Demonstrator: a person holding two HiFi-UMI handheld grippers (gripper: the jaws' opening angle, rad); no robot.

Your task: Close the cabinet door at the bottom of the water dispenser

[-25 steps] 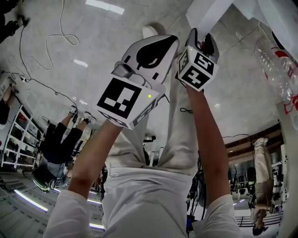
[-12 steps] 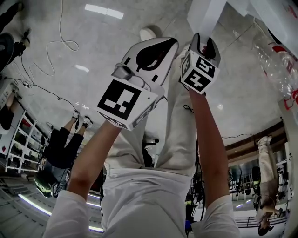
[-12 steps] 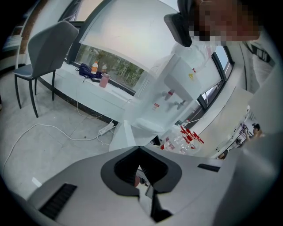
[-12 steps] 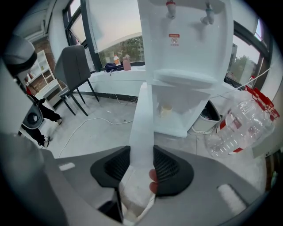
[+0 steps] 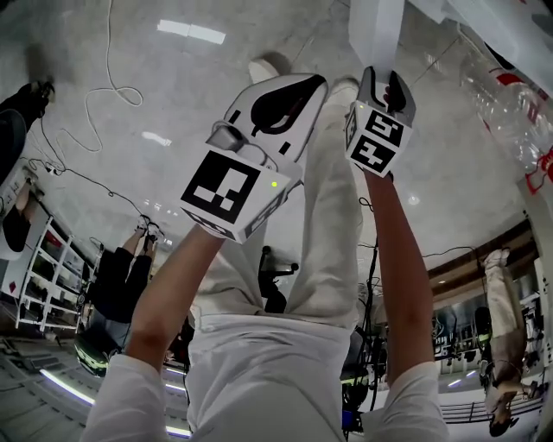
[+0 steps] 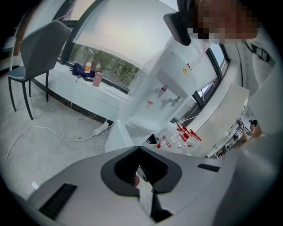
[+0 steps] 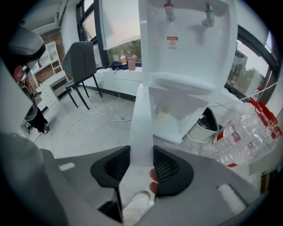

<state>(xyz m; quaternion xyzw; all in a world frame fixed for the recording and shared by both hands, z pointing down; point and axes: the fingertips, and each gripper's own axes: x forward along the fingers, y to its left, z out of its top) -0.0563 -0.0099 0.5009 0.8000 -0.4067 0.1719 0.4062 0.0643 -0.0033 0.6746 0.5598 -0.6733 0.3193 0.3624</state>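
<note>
Below the water dispenser (image 7: pixel 190 53), right tool (image 7: pixel 141 160), jaws just closing, is clamping the cabinet door (image 7: pixel 140 119) by its free edge (likely stiff, light); left tool (image 6: pixel 140 150) is hanging clenched, empty.

My right gripper (image 5: pixel 384 79), jaws just been closing, seems to straddle the white cabinet door (image 5: pixel 376 26) edge. My left gripper (image 5: pixel 307 88) hangs just beside it, above my legs (image 5: pixel 328 242).

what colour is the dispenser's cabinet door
White; the cabinet door shows best in the right gripper view.
</note>
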